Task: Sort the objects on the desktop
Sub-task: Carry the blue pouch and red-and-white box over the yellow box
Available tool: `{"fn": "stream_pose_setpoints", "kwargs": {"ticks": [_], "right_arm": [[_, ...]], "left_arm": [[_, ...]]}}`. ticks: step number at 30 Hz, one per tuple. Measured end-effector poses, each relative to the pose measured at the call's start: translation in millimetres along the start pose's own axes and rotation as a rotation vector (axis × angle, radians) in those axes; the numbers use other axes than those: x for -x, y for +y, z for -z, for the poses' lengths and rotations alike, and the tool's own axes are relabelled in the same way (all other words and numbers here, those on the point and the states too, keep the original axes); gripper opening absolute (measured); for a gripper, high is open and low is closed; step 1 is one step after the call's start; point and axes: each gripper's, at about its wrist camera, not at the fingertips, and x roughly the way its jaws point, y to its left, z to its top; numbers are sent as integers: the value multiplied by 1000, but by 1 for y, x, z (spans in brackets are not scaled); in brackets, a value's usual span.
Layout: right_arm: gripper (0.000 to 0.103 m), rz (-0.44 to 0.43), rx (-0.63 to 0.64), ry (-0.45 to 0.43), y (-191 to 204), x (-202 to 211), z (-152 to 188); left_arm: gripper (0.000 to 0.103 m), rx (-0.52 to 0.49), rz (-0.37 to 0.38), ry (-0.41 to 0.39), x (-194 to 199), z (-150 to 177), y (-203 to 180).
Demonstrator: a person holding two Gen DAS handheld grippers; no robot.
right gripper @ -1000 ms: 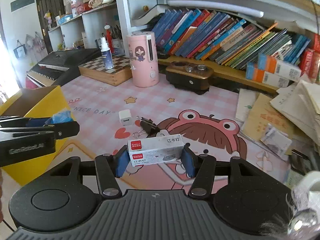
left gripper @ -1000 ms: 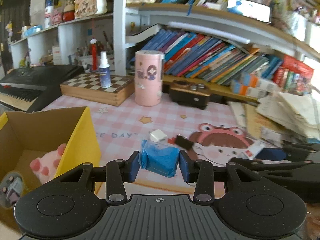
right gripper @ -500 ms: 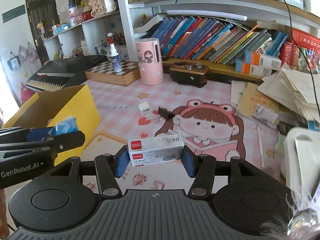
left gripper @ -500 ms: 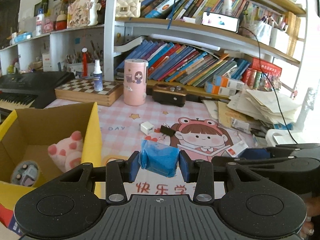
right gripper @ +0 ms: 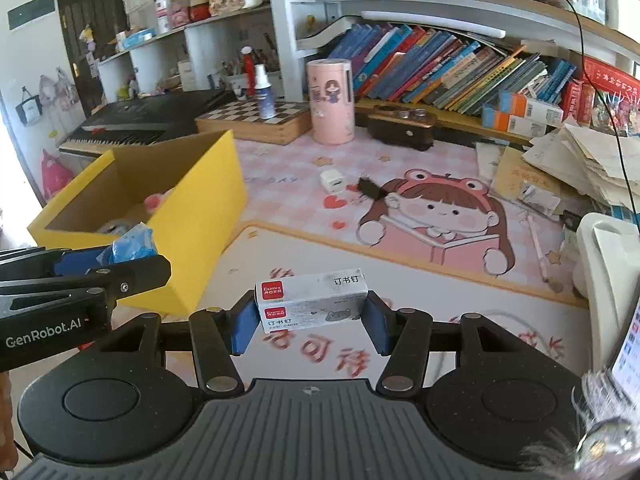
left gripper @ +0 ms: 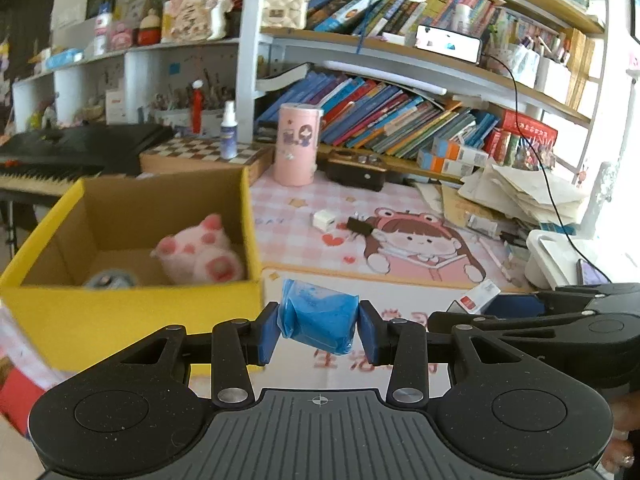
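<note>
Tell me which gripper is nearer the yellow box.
Left. The left gripper, holding the blue packet, hovers just off the yellow box; the right gripper, holding the staples box, sits farther right.

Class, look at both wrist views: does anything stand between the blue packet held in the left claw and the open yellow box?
Nothing visible does. The left claw holds the blue packet just outside the yellow box, whose near wall stands between them; the top is open.

Yellow box open-topped; plush (inside) crowds it
</note>
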Motion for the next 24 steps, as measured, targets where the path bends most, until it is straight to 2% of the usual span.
{"fn": "stream_pose_setpoints", "kwargs": {"ticks": [13, 24], "right_arm": [[52, -39, 40, 8, 58, 20, 27], [52, -86, 56, 12, 95, 27, 40]], "left_arm": [[40, 77, -26, 24, 38, 26, 42], [40, 93, -76, 10, 66, 39, 68]]}}
